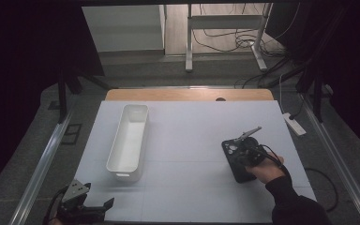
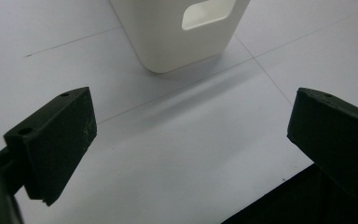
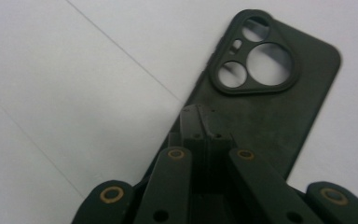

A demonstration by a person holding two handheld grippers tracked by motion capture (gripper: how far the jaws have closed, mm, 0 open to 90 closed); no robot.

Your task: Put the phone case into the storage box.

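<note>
A black phone case [image 3: 279, 112] lies camera-cutout side up on the white table sheet [image 1: 192, 140], at the right. My right gripper [image 3: 203, 119] has its jaws together at the case's long left edge, pinching it. From above, that gripper [image 1: 243, 157] sits over the case [image 1: 230, 149], held by a hand in a dark sleeve. My left gripper [image 1: 101, 208] rests at the table's near left corner. Its jaws [image 2: 191, 121] stand wide apart with only bare sheet between them.
A long white plastic bin [image 1: 117, 140] stands left of centre, with its handle-slot end [image 2: 182, 42] just ahead of the left gripper. Beyond the table's wooden far edge [image 1: 187, 94] are a desk frame, floor cables and a power strip [image 1: 294, 124].
</note>
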